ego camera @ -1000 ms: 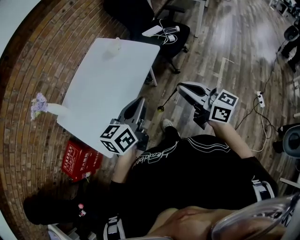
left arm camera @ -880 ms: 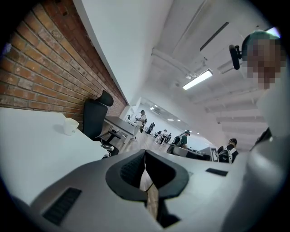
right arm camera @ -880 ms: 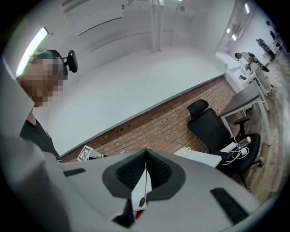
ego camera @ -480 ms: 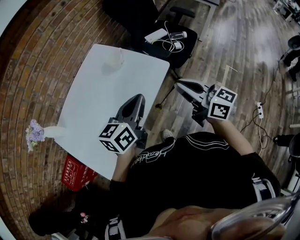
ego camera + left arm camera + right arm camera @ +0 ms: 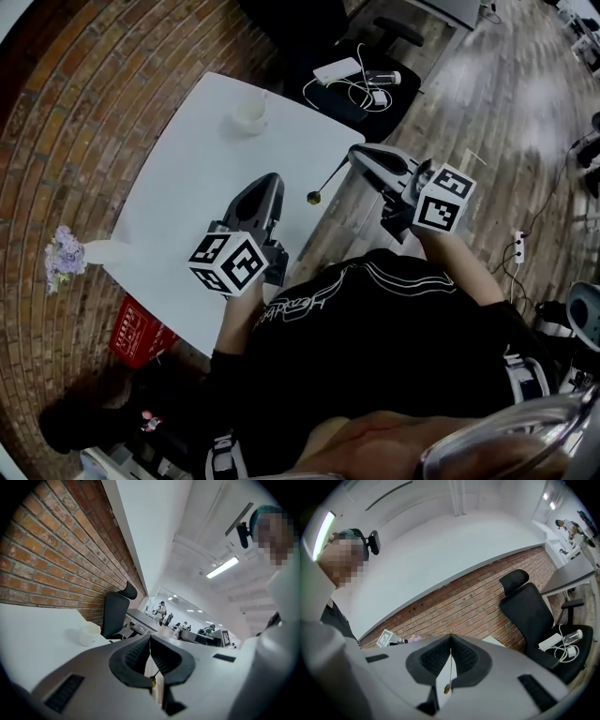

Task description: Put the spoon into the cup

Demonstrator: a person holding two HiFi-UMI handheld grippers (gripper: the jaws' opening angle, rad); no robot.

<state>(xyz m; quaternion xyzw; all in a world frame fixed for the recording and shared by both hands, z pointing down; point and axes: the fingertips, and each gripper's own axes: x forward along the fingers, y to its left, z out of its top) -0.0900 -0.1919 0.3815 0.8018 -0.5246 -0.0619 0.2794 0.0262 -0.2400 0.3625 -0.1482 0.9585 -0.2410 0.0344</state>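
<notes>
**A:** What is nearest?

**B:** The left hand-held gripper (image 5: 270,183), over the near half of the desk (image 5: 178,178). Its jaws are pressed together with nothing between them. Its marker cube (image 5: 228,262) and the person's black top (image 5: 375,328) hide the desk's near corner.

**A:** And the other one?

**B:** The right hand-held gripper (image 5: 356,153) is just off the desk's right edge, clamped on the spoon (image 5: 328,180). The thin handle slants down from the jaw tips, and its top end is lost inside the grip. The small bowl hangs right at that edge. I cannot tell whether it is over the desk or over the floor (image 5: 375,216).

**A:** The cup?

**B:** The cup (image 5: 250,112) stands upright near the far edge, well apart from the spoon. Its inside is too small to make out. Beyond it is a black chair (image 5: 529,613) with white cables (image 5: 565,653) on the seat. The head view cuts off the chair's back.
</notes>
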